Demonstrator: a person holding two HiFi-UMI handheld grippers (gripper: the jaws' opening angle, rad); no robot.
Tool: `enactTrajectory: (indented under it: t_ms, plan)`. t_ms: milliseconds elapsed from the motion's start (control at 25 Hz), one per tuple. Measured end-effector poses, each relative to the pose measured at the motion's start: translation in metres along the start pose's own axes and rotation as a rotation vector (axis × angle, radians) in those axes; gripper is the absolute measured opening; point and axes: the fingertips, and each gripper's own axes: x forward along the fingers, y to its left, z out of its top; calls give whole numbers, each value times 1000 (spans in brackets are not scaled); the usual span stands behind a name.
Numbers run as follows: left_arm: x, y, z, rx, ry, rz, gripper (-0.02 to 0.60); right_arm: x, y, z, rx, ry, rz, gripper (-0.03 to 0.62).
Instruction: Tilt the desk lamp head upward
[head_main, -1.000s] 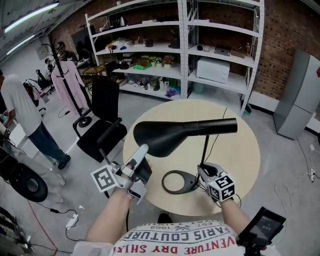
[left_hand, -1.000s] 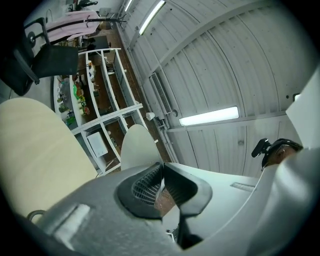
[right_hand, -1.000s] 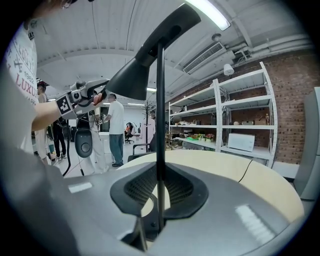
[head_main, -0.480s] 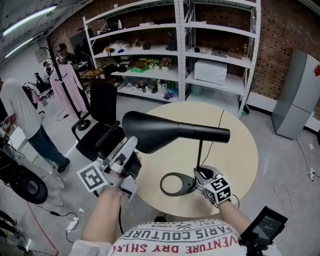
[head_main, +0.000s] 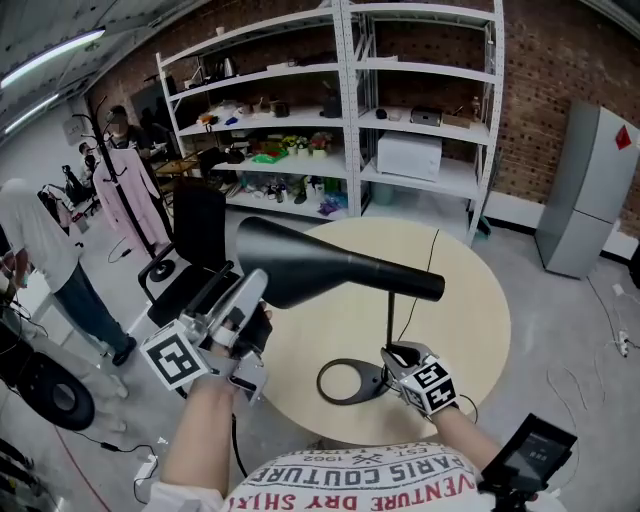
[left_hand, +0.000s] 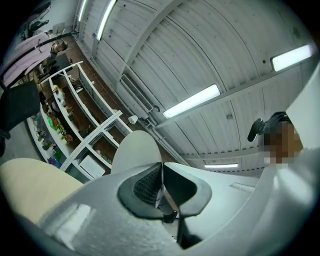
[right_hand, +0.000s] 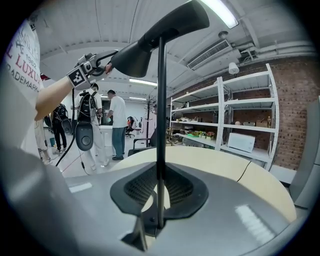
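At the left, the left tongs (head_main: 250, 297) are pinched almost fully together on the thin rim at the wide end of the matte black, trumpet-shaped lamp head (head_main: 300, 262). A second ago that head lay nearly level above the tabletop. Now its wide end has climbed with the left hand, so the head slopes down from upper left to its joint at the right. The upward tilt looks well under way, perhaps close to done.

The head is smooth, dull plastic or painted metal, flaring from a slim neck to a broad oval mouth. Below it, on the round, pale beige tabletop (head_main: 470, 310), sits the flat black ring-shaped base (head_main: 345, 382), open in the middle. A thin, straight black metal stem (head_main: 389, 325) rises from it to the head.

At the right, the right tongs (head_main: 393, 357) are closed narrow on that stem just above the base, their ribbed dark pads on either side, and seem to be steadying the lamp against the lift.
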Motion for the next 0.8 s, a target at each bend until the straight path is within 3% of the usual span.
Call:
enactTrajectory:
  t_ms: [440, 800]
  plan:
    - [25, -19, 16, 171, 60, -3, 18, -2, -5, 4, 3, 21, -22, 47]
    - [32, -20, 14, 192, 63, -3, 23, 2, -11, 1, 1, 41, -19, 43]
